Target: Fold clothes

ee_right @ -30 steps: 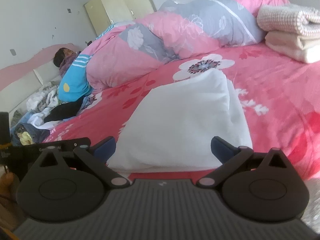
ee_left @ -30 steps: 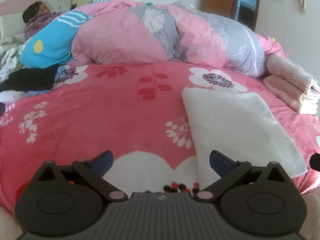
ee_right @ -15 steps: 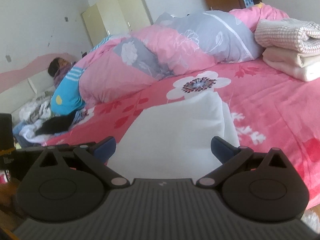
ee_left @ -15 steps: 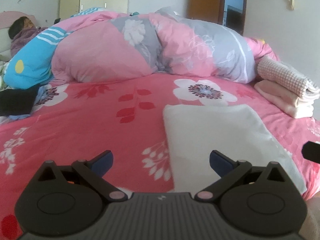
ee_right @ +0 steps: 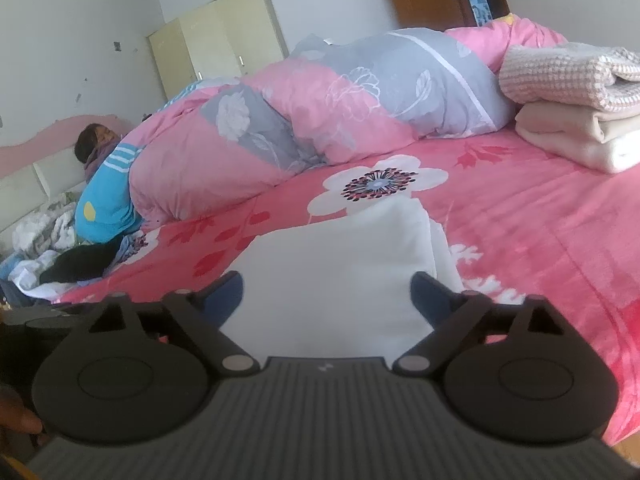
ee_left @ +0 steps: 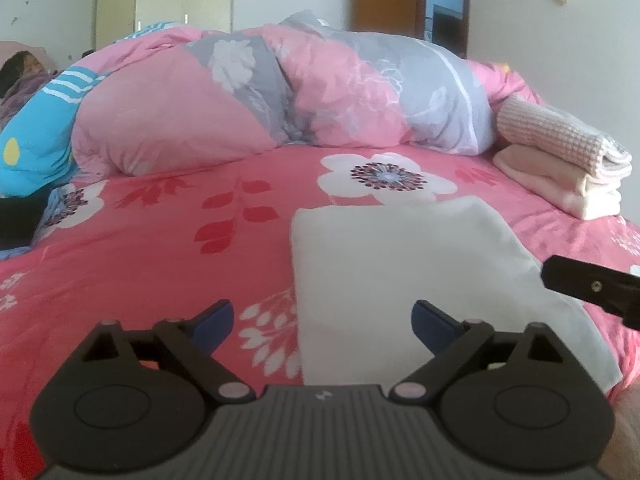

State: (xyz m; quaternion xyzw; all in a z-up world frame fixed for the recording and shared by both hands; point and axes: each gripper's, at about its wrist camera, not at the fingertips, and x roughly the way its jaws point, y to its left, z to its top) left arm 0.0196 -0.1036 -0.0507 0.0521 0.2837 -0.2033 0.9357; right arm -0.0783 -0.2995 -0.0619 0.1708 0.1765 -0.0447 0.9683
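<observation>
One folded white garment [ee_left: 420, 280] lies flat on the pink floral bed [ee_left: 160, 264], ahead of both grippers, untouched. Left gripper [ee_left: 322, 320] and right gripper [ee_right: 326, 292] each hold their fingers spread wide, empty. Beyond the garment's far right corner sit two stacked folded items [ee_left: 568, 168]; bare bedspread lies to its left, the rolled quilt [ee_left: 280, 96] behind.

Folded stack [ee_right: 576, 116], perhaps towels, edge-cropped
</observation>
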